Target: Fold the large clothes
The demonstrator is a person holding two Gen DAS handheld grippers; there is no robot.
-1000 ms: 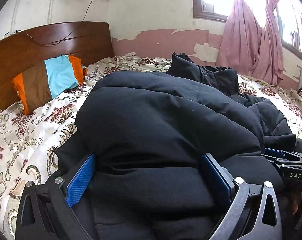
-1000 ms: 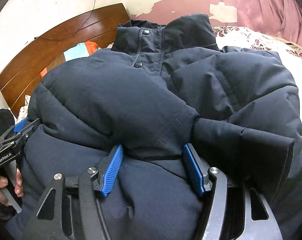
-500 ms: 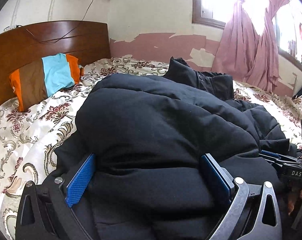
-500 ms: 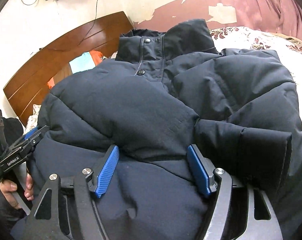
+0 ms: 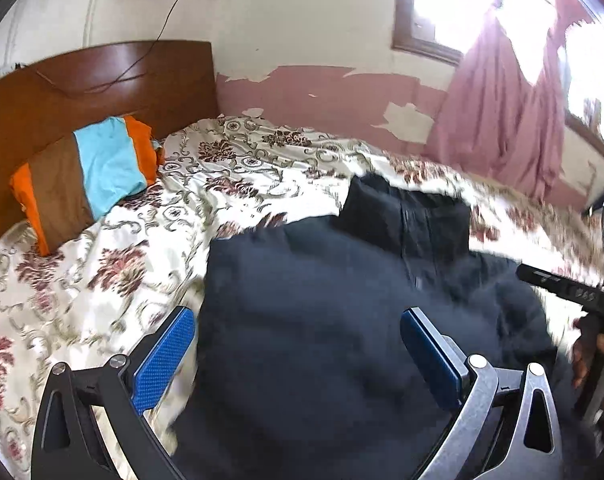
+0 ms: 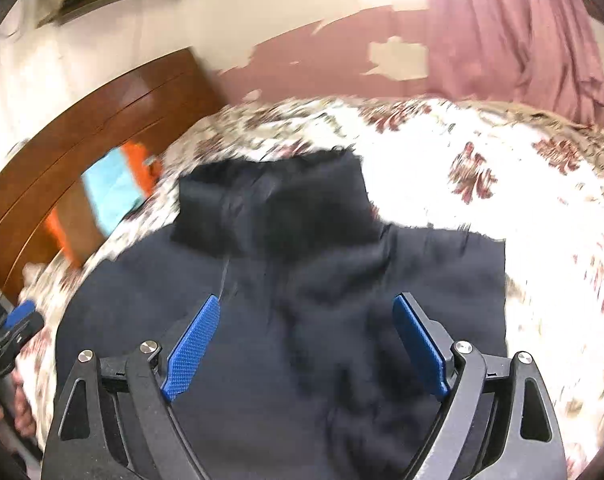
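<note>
Left wrist view gives us the bed (image 5: 149,264) first, its flowered cover filling the left and middle of the frame; in the right wrist view the same cover (image 6: 502,184) runs across the middle and right, blurred by motion. On it lies the dark padded jacket (image 5: 326,340), which takes up the lower middle of the left wrist frame and lies flat with its stand-up collar (image 5: 402,216) toward the far wall. In the right wrist view the jacket (image 6: 285,340) fills the lower middle, collar (image 6: 273,196) at the centre of the frame.

Behind the bed, at upper left, we see the wooden headboard (image 5: 81,80), and at upper right the pink curtain (image 5: 502,112) beside the bright window. A striped pillow (image 5: 85,176) in orange, brown and light blue leans against the headboard at left.

Our left hand-held gripper (image 5: 297,356) sits at the bottom of its own frame with its blue pads (image 5: 163,356) spread wide; the jacket shows between them, but nothing is pinched. Our right hand-held gripper (image 6: 310,344) likewise has its pads (image 6: 191,348) set wide apart above the jacket's chest, gripping nothing. Each one also shows at the edge of the other's view: the right at the far right of the left wrist frame, the left at the lower left of the right wrist frame.
</note>
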